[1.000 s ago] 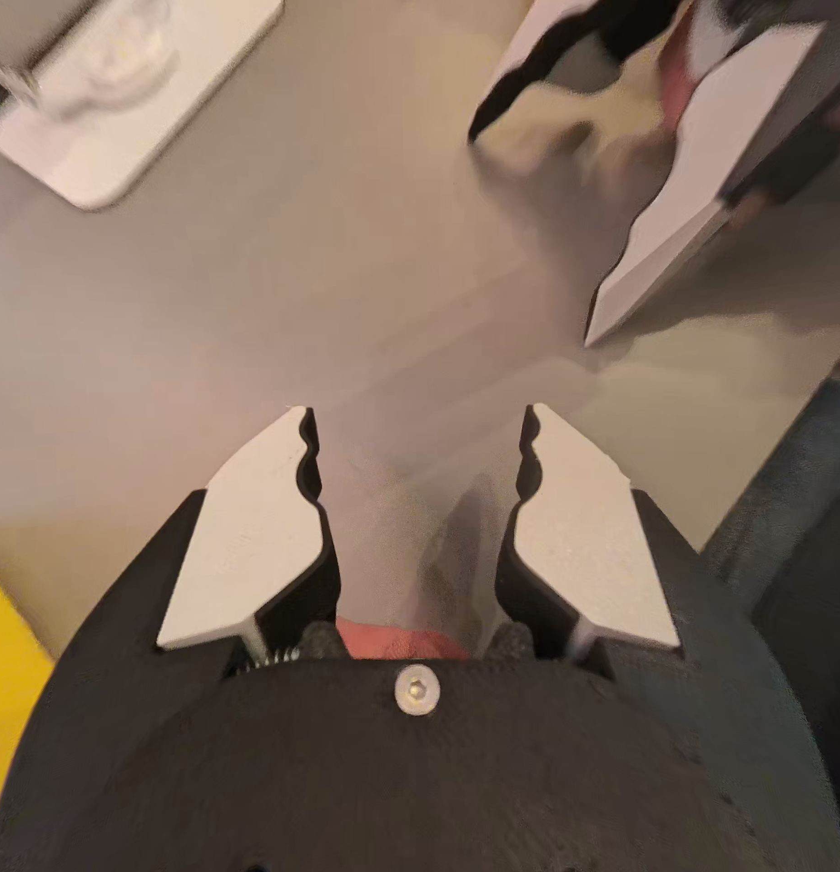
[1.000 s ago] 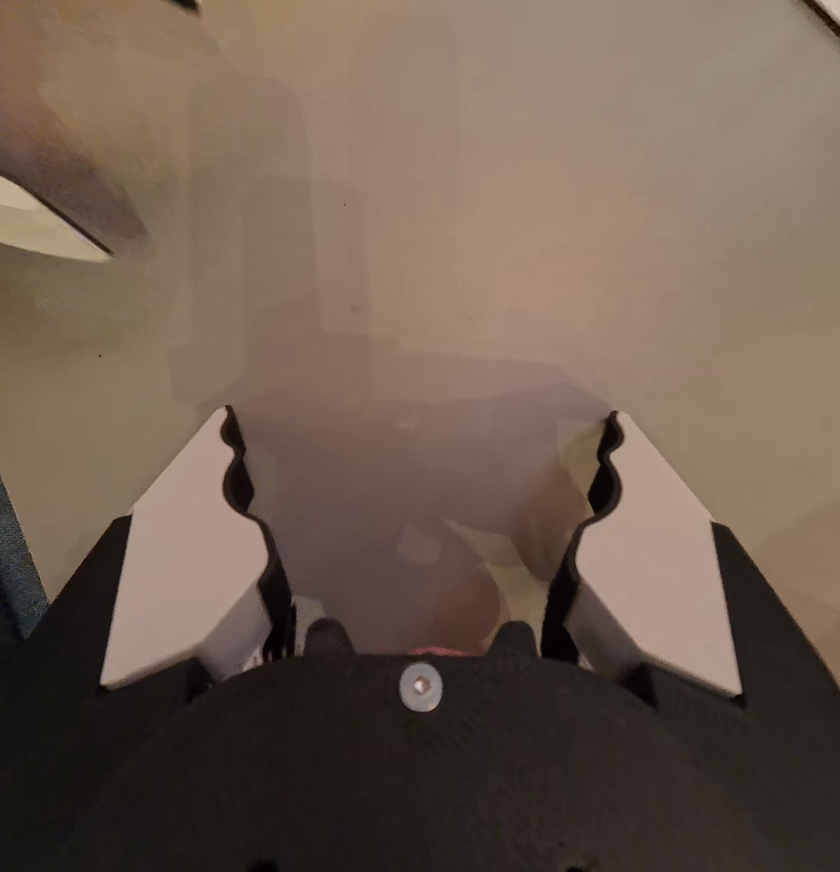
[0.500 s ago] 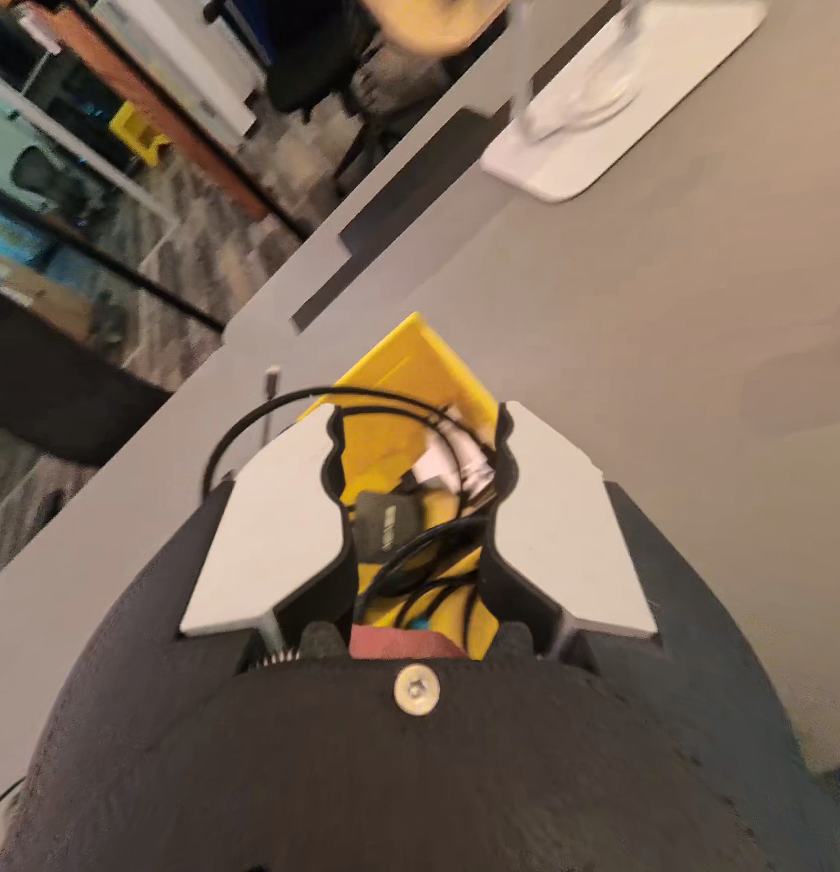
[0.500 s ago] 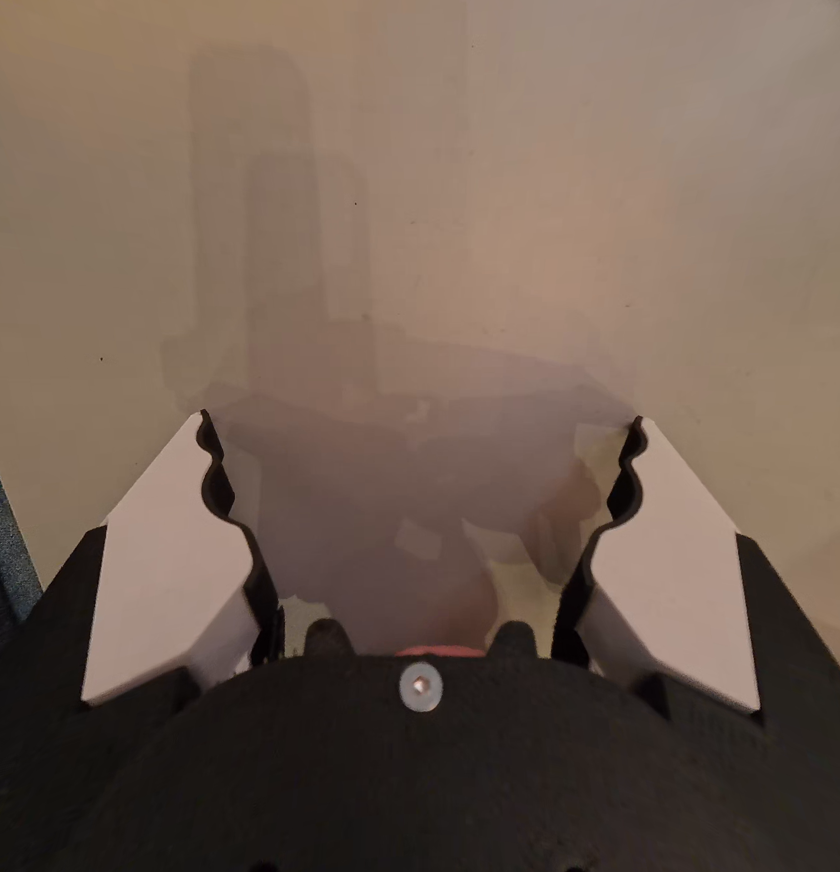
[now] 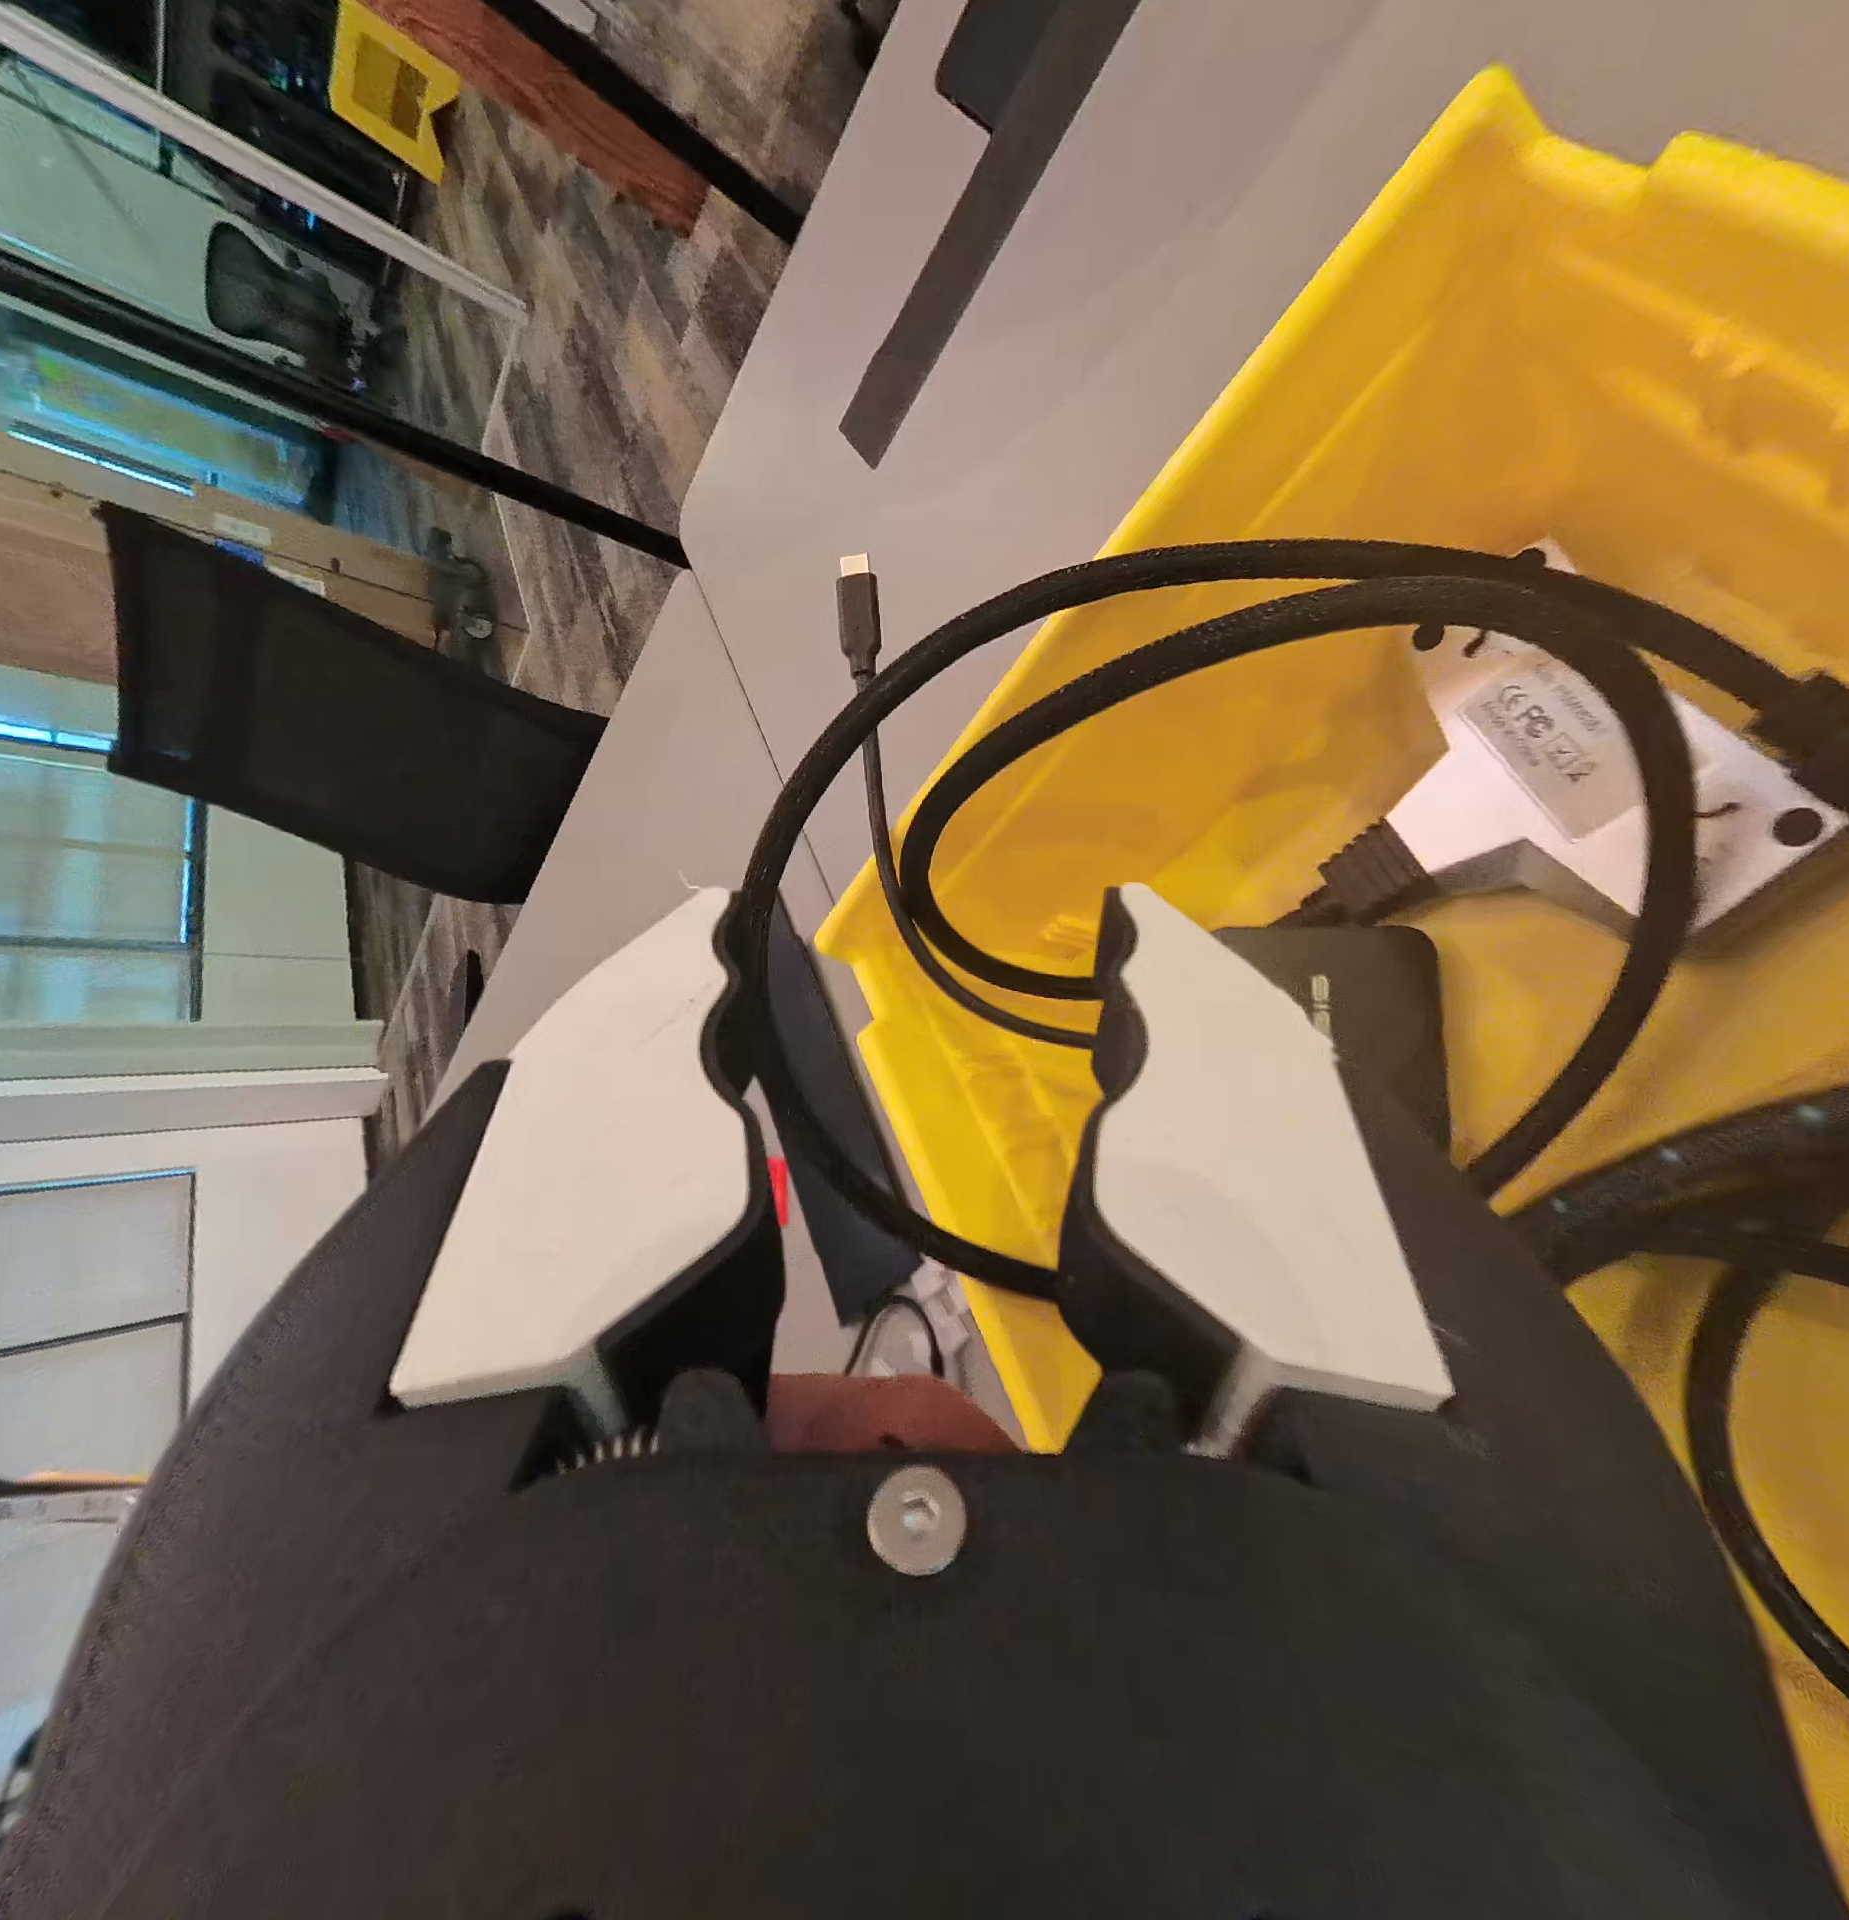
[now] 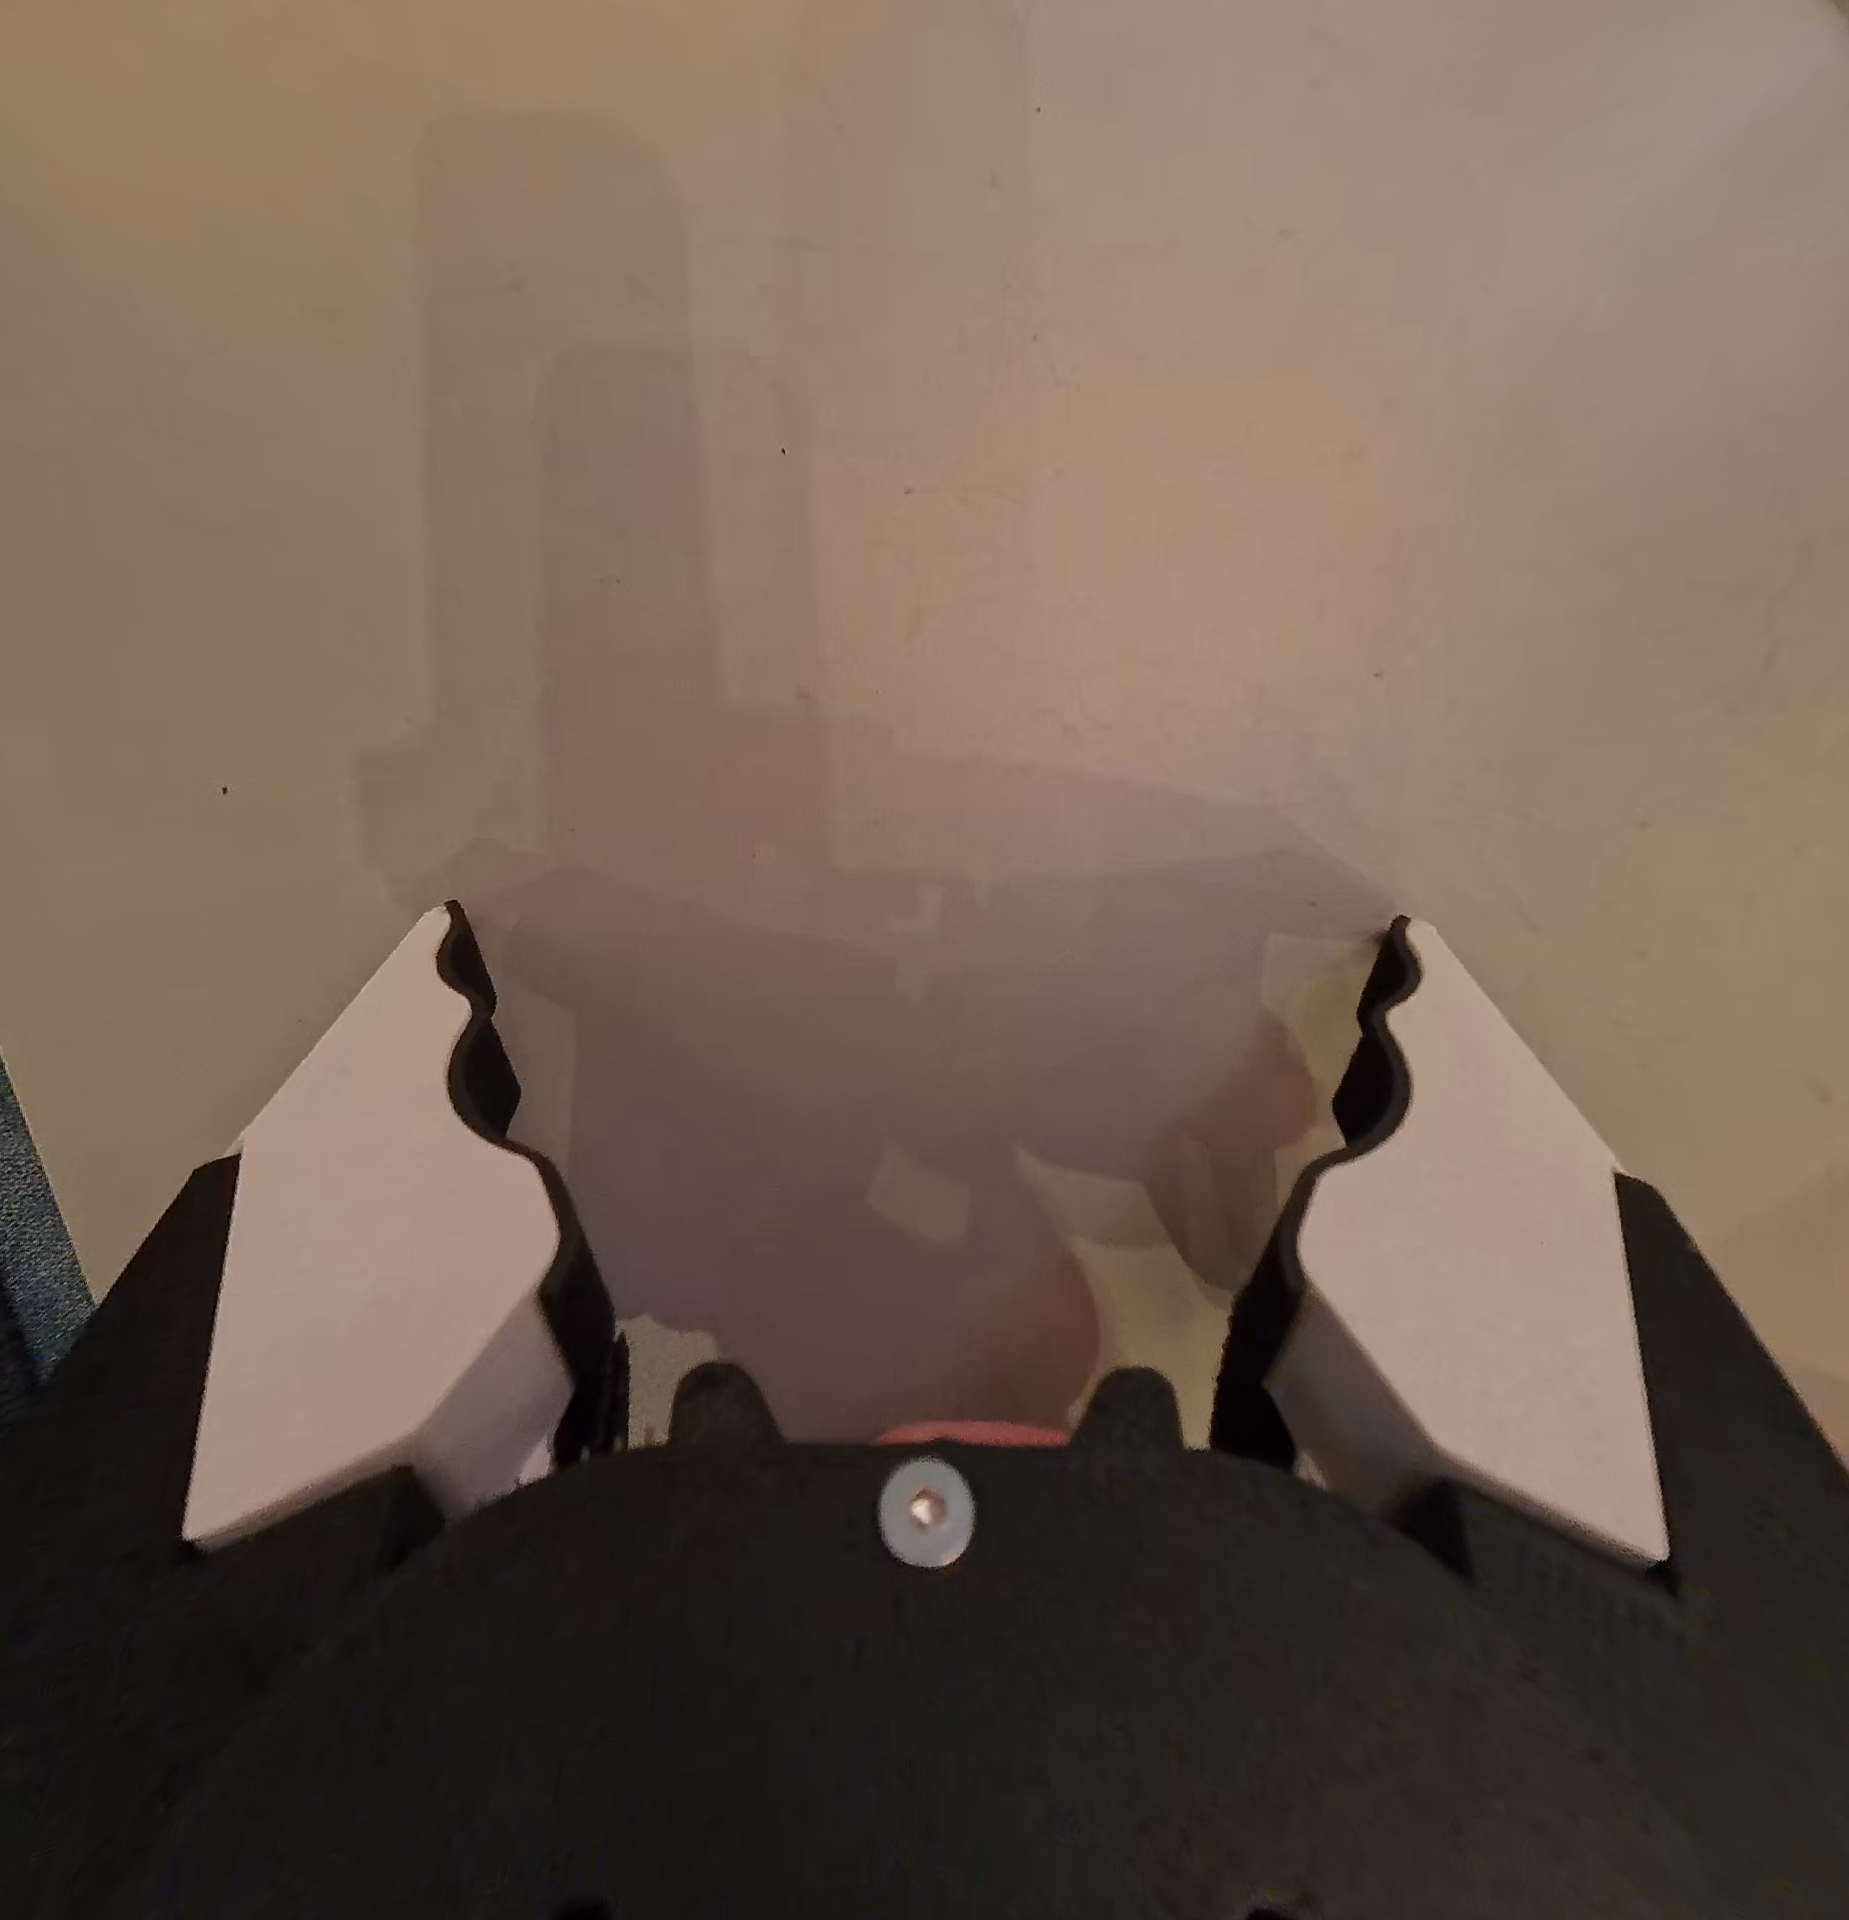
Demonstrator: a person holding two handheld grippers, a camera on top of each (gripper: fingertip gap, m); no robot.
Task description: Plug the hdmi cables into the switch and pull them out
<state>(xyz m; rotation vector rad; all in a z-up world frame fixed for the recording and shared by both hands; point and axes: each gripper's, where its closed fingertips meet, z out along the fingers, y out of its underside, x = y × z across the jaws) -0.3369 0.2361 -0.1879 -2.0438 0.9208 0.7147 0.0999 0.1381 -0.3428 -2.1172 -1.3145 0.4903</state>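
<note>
In the left wrist view a yellow bin point(image 5: 1502, 395) holds black braided cables point(image 5: 1263, 566), a white box-shaped device point(image 5: 1585, 758) and a black box point(image 5: 1356, 997). My left gripper point(image 5: 920, 914) is open and empty, close over the bin's near corner, with cable loops passing between and behind its fingers. A thin black cable with a small plug point(image 5: 858, 613) lies on the grey table point(image 5: 795, 436) outside the bin. In the right wrist view my right gripper point(image 6: 925, 925) is wide open and empty above the bare table top point(image 6: 1107, 416). I cannot tell which item is the switch.
The table edge point(image 5: 691, 520) runs along the left of the bin, with patterned floor and office furniture beyond it. A dark slot point(image 5: 941, 301) is set in the table past the bin. Blue fabric point(image 6: 6, 1195) shows at the right wrist view's left edge. Across from one pair of fingers to the other is roughly 50 centimeters.
My left gripper has swung left from bare table to the yellow bin and closed in on its cables. My right gripper has opened wider and stayed over the table.
</note>
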